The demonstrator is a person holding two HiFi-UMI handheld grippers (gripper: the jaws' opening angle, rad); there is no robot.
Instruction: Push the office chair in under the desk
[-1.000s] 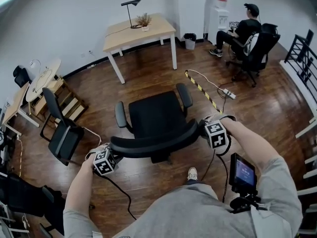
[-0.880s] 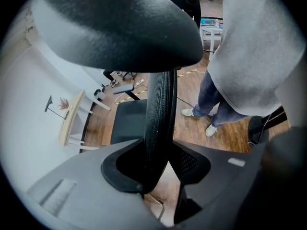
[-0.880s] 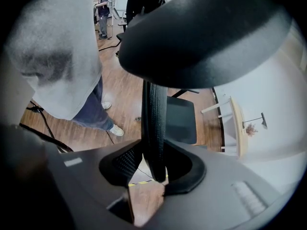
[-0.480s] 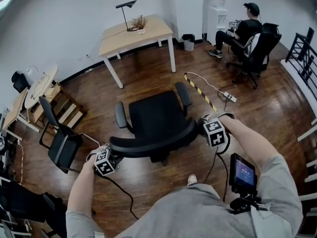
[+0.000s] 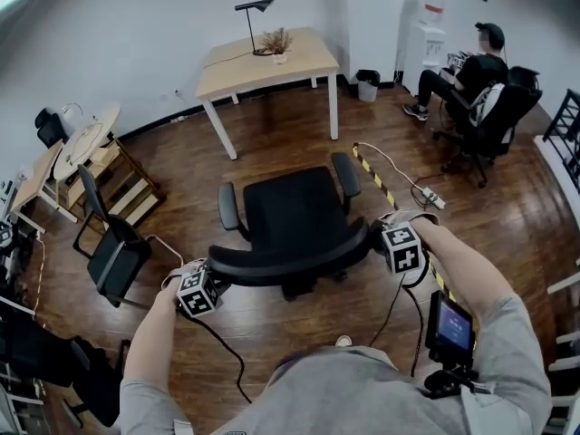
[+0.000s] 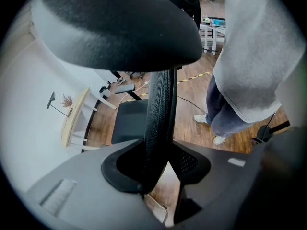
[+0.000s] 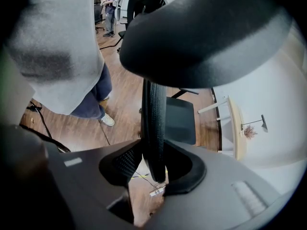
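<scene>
The left gripper's (image 5: 208, 282) fingers (image 6: 192, 164) are clamped on one side edge of the office chair's (image 5: 290, 208) mesh backrest (image 6: 160, 109). The right gripper's (image 5: 379, 240) fingers (image 7: 122, 164) pinch the opposite edge. Holding both ends probably lets the person steer the wheeled chair straight and stop it swivelling. The chair stands mid-floor with its seat facing the pale wooden surface (image 5: 267, 66) by the wall, well apart from it, so most of the push remains.

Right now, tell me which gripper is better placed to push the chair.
Neither: left gripper and right gripper each clamp one end of the chair's backrest, desk straight ahead.
</scene>
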